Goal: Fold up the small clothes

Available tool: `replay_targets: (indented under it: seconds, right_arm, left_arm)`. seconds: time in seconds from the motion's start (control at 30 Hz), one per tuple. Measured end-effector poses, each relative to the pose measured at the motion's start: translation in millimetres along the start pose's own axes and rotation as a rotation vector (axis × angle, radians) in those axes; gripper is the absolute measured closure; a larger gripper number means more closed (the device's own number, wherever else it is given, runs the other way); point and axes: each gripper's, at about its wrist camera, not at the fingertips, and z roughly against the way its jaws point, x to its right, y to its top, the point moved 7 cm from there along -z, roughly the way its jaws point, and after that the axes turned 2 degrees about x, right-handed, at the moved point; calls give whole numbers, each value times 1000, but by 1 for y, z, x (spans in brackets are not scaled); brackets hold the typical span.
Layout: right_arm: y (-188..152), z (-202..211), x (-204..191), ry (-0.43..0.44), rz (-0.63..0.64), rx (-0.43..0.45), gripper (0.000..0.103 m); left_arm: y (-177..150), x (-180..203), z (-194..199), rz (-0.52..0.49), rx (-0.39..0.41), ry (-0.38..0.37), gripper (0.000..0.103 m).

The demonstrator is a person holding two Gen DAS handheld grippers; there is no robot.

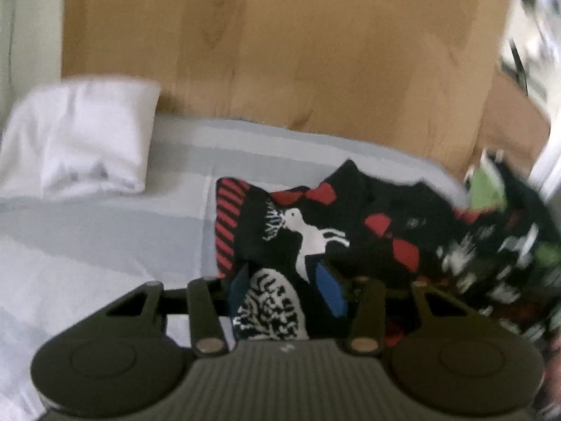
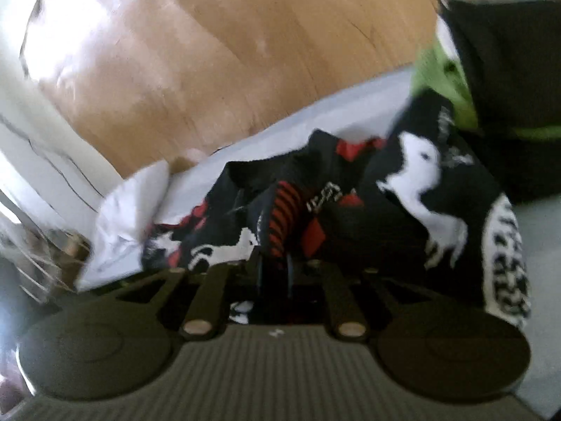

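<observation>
The left gripper (image 1: pixel 284 287) has its jaws partly apart and clenched on the toe end of a black sock (image 1: pixel 305 235) patterned with a white deer and red patches; the white-speckled toe fills the gap between the blue pads (image 1: pixel 331 291). The right gripper (image 2: pixel 273 263) stands with its jaws narrow, grasping a red-striped cuff (image 2: pixel 285 210) that belongs to the same heap of black socks (image 2: pixel 350 217). The socks lie on a bed (image 1: pixel 105 238) covered in pale grey and white, close to its far edge, beyond which the wooden floor (image 1: pixel 280 52) shows. A white pillow (image 1: pixel 80 140) sits at the bed's far left corner, well apart from the socks. A green and black garment (image 2: pixel 452 80) lies just beside the heap, on its right in the right wrist view, blurred.
</observation>
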Motion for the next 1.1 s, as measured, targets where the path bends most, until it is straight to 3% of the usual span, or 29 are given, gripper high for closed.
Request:
replay_targets:
  seconds: [0.1, 0.23, 0.37, 0.4, 0.43, 0.5, 0.57, 0.63, 0.73, 0.9, 1.07, 1.1]
  right_arm:
    - [7, 31, -2, 0, -5, 57, 71]
    - [5, 71, -17, 43, 52, 132, 71]
    - [-14, 70, -29, 100, 79, 104, 71]
    - [-22, 58, -30, 95, 81, 65, 71]
    - [-31, 40, -25, 61, 85, -1, 81]
    - [-36, 26, -24, 66, 105, 44, 87]
    - [-28, 33, -20, 55, 18, 0, 86]
    - [-25, 55, -25, 53, 49, 10, 76]
    - [-39, 103, -24, 79, 161, 53, 62]
    - [-90, 181, 10, 216, 171, 40, 60]
    - [-136, 199, 39, 259, 86, -6, 60]
    - [-143, 195, 44, 232, 77, -29, 66]
  left_arm:
    - [5, 4, 12, 5, -9, -4, 61]
    - [26, -1, 42, 88, 98, -60, 61]
    - [21, 24, 31, 47, 53, -120, 62]
    - [11, 31, 18, 16, 7, -103, 62]
    - [1, 35, 5, -7, -44, -72, 63]
    - [-9, 39, -4, -93, 1, -2, 60]
    - [-11, 40, 4, -105, -14, 31, 62]
    - [-12, 33, 27, -59, -18, 8, 62]
    - [-22, 9, 83, -41, 60, -6, 55]
    - [-74, -34, 163, 85, 73, -170, 49]
    - [-149, -56, 219, 179, 112, -197, 43]
    - [-159, -56, 222, 188, 106, -198, 43]
